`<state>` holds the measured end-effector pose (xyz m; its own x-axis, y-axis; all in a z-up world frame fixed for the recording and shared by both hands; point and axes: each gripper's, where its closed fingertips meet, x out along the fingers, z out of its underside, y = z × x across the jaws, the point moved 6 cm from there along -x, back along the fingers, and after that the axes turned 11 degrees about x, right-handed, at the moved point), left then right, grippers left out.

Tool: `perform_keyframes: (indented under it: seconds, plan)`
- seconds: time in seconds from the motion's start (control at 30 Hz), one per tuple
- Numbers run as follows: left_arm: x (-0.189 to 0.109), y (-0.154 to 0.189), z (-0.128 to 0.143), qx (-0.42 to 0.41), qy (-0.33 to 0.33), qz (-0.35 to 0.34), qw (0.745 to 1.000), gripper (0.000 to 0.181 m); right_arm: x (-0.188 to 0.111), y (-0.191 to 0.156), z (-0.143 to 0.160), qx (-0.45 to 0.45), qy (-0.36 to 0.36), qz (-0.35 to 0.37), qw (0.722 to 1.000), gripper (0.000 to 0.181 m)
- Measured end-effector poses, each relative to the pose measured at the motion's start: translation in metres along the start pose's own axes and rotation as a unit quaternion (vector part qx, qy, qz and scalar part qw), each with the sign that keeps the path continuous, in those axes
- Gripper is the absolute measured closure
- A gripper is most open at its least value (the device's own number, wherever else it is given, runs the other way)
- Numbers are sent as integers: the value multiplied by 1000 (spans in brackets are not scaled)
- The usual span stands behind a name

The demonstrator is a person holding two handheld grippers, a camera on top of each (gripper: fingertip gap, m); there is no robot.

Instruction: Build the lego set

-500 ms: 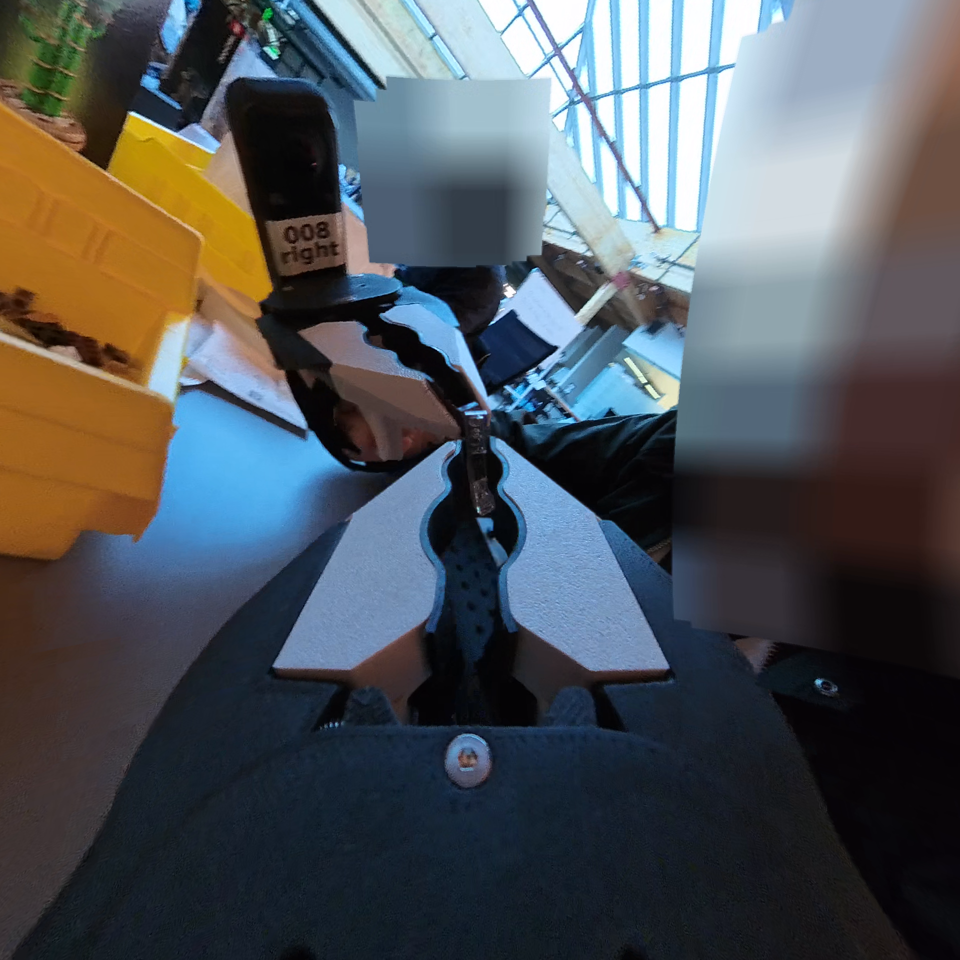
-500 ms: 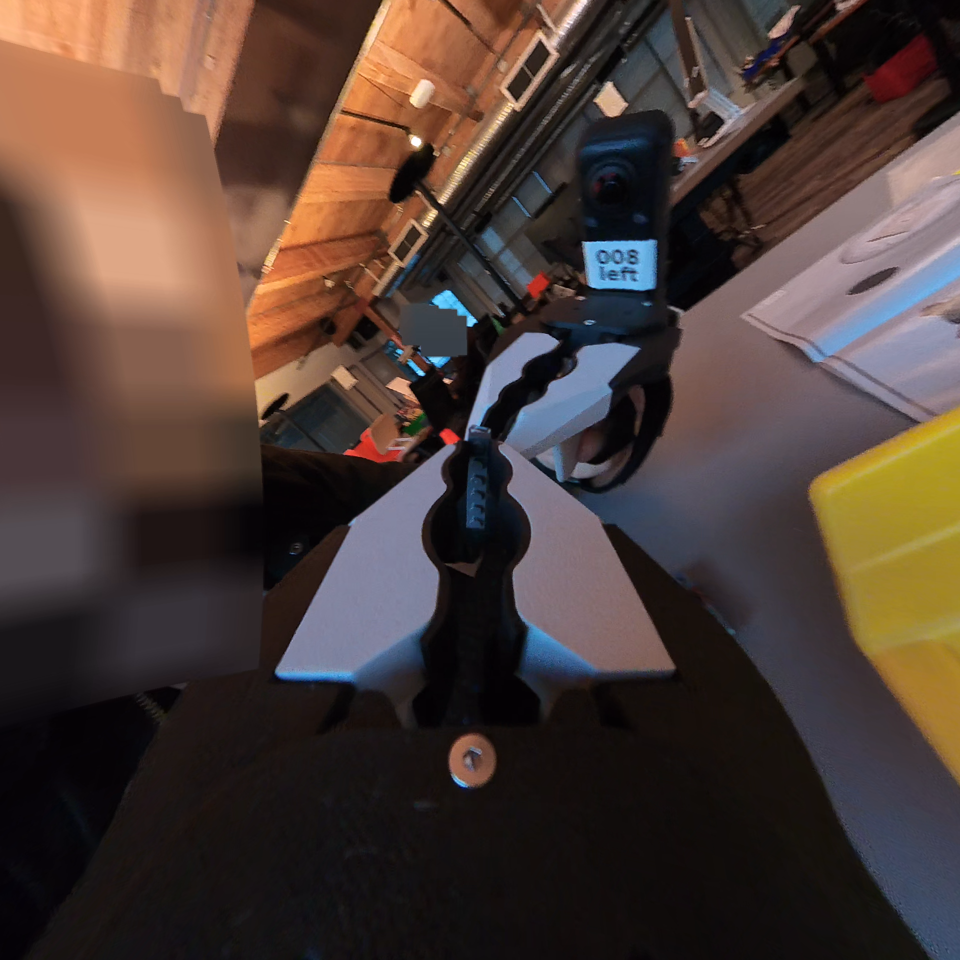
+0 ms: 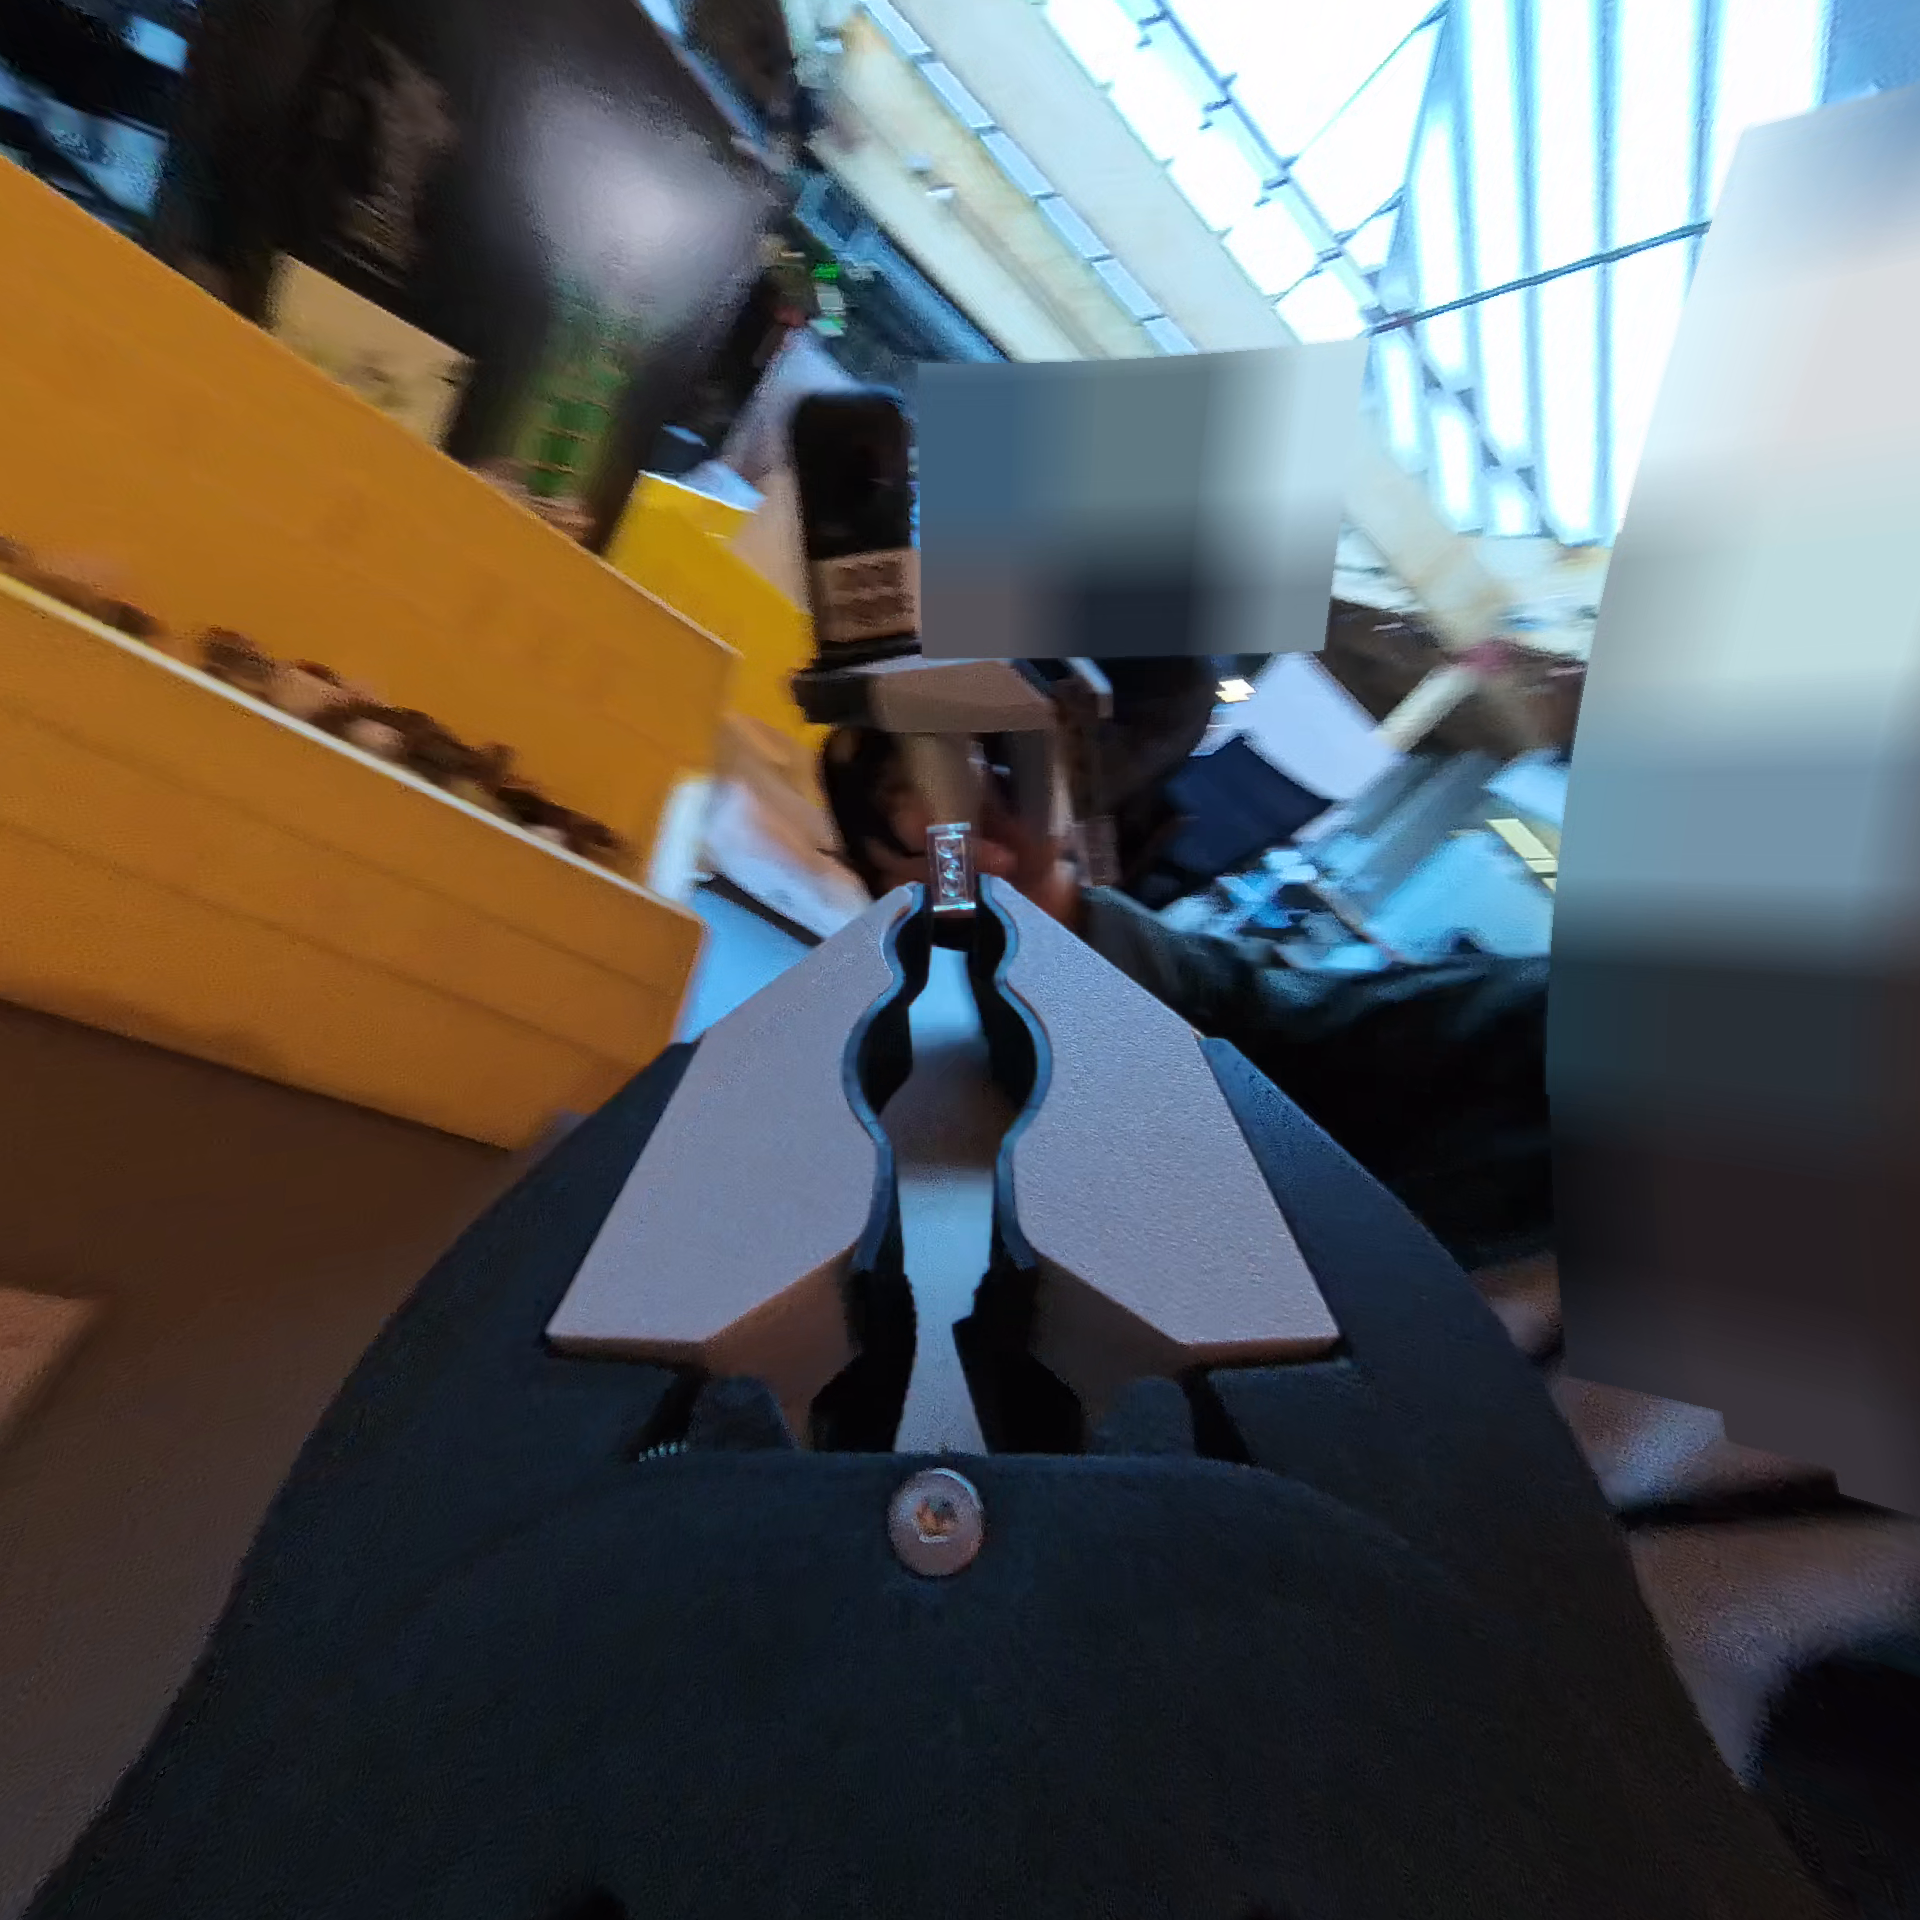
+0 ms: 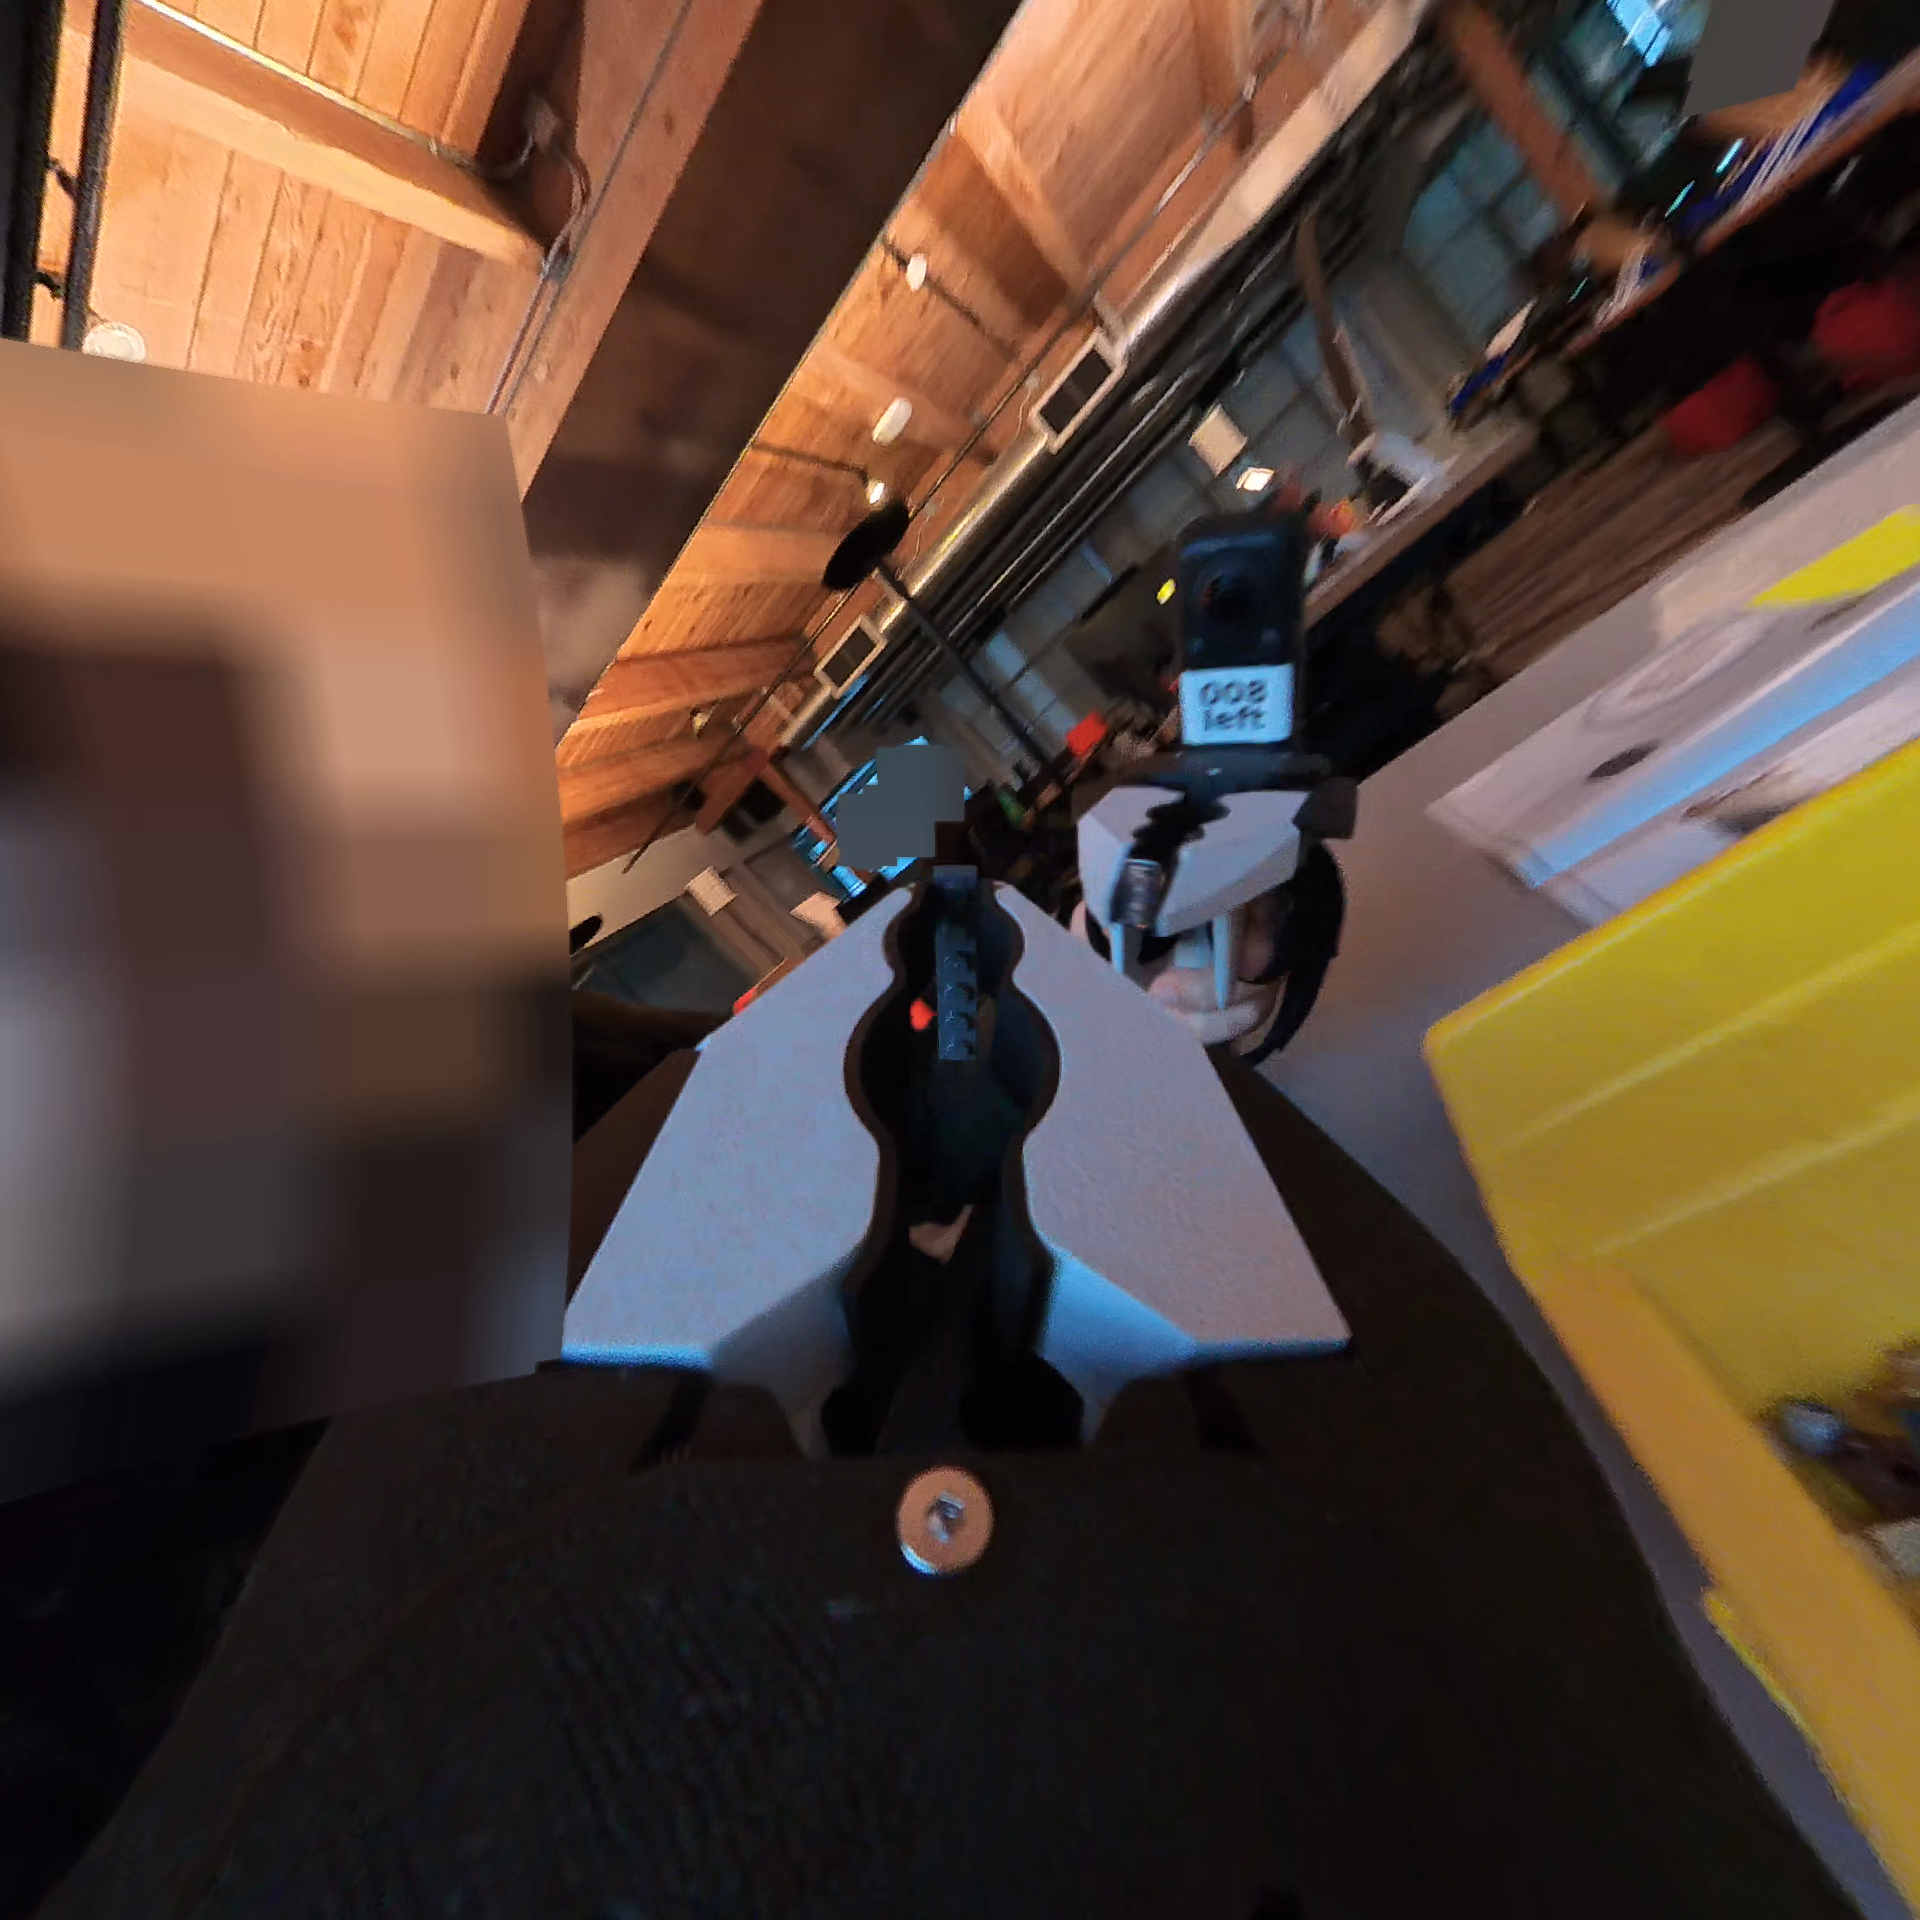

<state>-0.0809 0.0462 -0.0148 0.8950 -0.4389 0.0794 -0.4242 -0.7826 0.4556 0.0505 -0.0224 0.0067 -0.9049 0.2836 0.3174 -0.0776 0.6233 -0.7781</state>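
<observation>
Progress is slight: my left gripper pinches a small clear piece at its tips; my right gripper clamps a dark studded strip. The two stay apart, unjoined (no built model visible). Yellow bins of parts sit left.

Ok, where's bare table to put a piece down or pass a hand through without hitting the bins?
Bare grey tabletop lies between the left tool and the yellow bin, ending at the white sheets farther back. It is crowded along the bin's wall and right at the left tool, which holds a clear piece.
</observation>
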Motion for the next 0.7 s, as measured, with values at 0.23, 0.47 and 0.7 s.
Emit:
perform_keyframes:
  seconds: [0.23,0.47,0.7]
  plan:
    - [51,-69,-33,49,-166,-175,969,132,-56,-11,-27,-77,118,58,988,176]
    - [47,-49,-28,5,-113,-80,990,137,-68,0,-28,-71,125,97,985,176]
    - [74,-10,-23,48,-141,-2,989,152,-59,-2,-22,-81,111,88,987,176]
